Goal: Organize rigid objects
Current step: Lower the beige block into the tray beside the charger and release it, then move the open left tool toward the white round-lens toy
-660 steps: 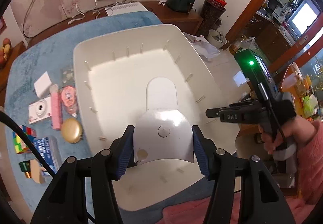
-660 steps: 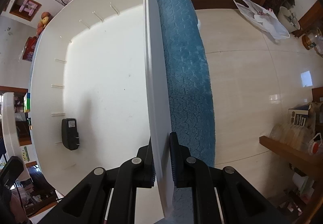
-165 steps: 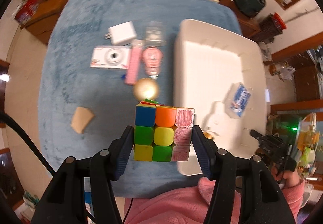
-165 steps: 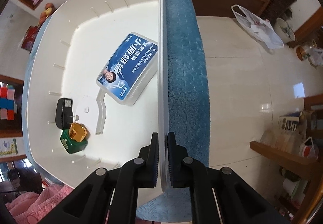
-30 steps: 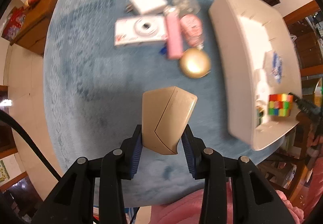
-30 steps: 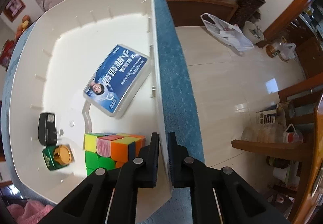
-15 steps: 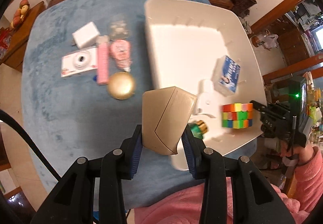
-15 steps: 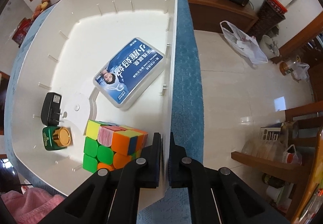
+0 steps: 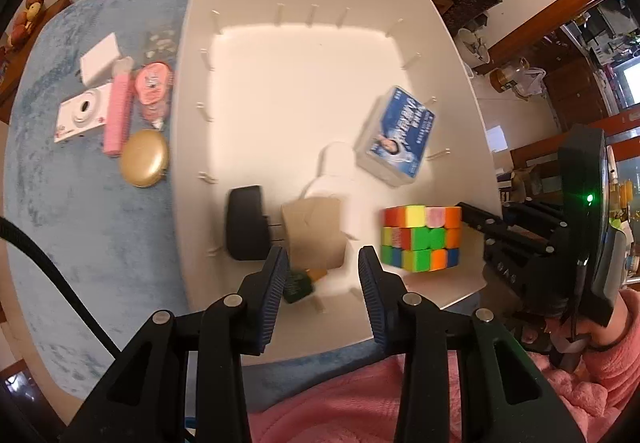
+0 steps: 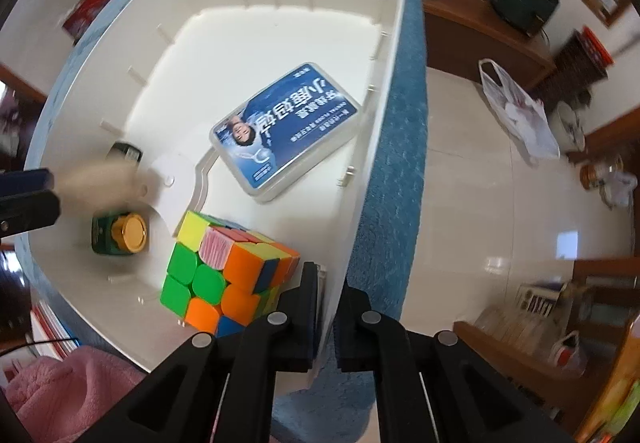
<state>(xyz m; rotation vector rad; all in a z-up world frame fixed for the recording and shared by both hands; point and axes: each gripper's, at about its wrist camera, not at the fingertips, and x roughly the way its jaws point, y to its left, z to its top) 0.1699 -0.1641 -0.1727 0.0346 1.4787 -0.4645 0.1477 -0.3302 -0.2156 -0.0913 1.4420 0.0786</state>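
White plastic is most of what we see: a wide white tray [image 9: 188,43] on a blue table cover [image 9: 100,223]. Left of the tray lie a gold round case [image 9: 145,157], a pink bar [image 9: 118,115], a white camera [image 9: 82,115], a white block [image 9: 100,57] and a pink round pack [image 9: 154,89], all close together and just beside the tray's wall.

Inside the tray, a blue-labelled box [image 9: 396,133] lies flat near the right wall. A colour cube [image 9: 420,239] stands in the near right corner, and a black adapter [image 9: 244,229] lies near the left wall. A green bottle with a gold cap [image 9: 298,285] sits at the near edge, partly hidden behind a finger of the left gripper [image 9: 322,283]. These crowd the near half of the tray, while the far half is bare floor.

The tan piece [image 9: 314,235] is inside the tray, between the adapter and the cube and just past the left fingertips. It is blurred in both views. Its longer side seems to run away from us toward the far wall, but we cannot tell which end is the narrow one, or whether it rests on the floor.

The left jaws stand somewhat apart with nothing between the pads. The right gripper [image 10: 330,307] is clamped on the tray's right wall, one finger inside close by the cube and one outside. A pink sleeve [image 9: 600,383] shows behind it.
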